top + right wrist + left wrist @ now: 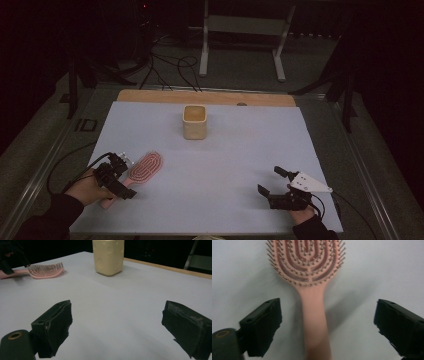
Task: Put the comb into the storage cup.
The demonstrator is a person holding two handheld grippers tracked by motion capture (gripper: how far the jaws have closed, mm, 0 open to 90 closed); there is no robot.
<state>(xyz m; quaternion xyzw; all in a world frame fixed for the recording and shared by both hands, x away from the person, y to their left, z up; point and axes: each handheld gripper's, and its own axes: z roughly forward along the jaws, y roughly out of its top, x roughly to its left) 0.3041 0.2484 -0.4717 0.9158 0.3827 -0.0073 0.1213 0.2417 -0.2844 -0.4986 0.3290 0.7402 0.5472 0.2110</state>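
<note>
1. Left gripper (116,176), nearest the camera at the table's near left: jaws wide, nothing pinched, straddling the brush (143,169) handle.
2. Brush lies flat on the white mat (225,165), bristles up, head pointing away and right, handle (315,322) running between the jaws in the left gripper view, closer to the left pad, touching neither.
3. Step in hand looks like grabbing the handle: shift so the handle sits centred, drop low to the mat, close squarely on the straight part, not the neck.
4. Cup (194,121) stands upright mid-table, well beyond the brush; probably the drop target.
5. Right gripper (274,186), near right: jaws apart, empty, hovering over bare mat, well apart from everything.
</note>
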